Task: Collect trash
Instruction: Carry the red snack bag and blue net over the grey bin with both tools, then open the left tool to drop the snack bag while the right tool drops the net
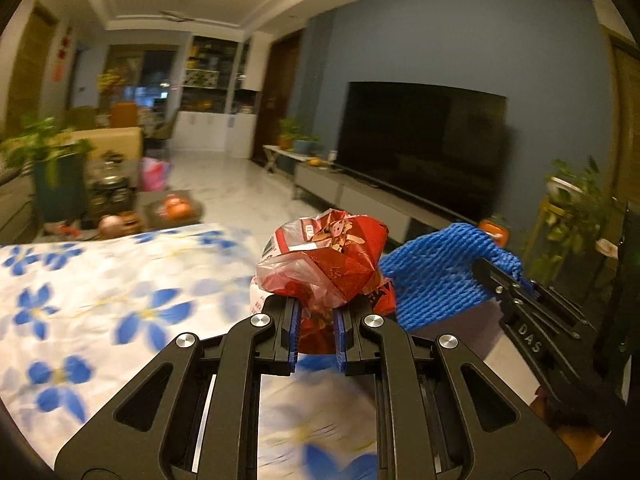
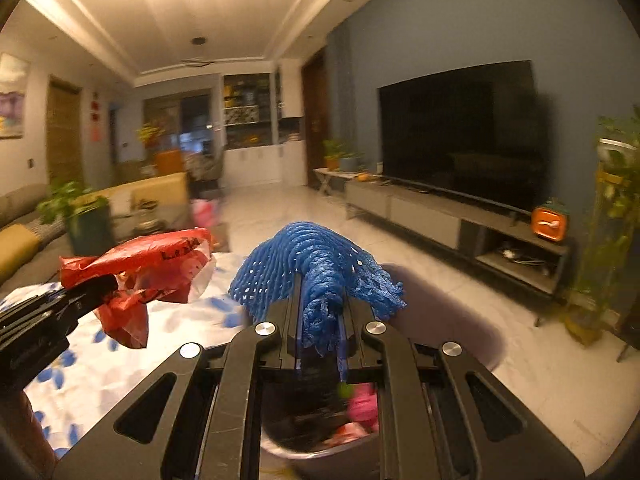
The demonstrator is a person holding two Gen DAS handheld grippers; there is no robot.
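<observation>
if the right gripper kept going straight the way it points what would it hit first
Nothing close: past the blue foam net in the right gripper lies open floor; depth is unclear.

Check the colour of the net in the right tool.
Blue net; right wrist view shows it best.

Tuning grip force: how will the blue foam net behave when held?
The blue foam net is probably floppy: it drapes over the right tongs. Its open mesh suggests it's light. It bunches between the fingers, so likely squashy, not fragile.
</observation>
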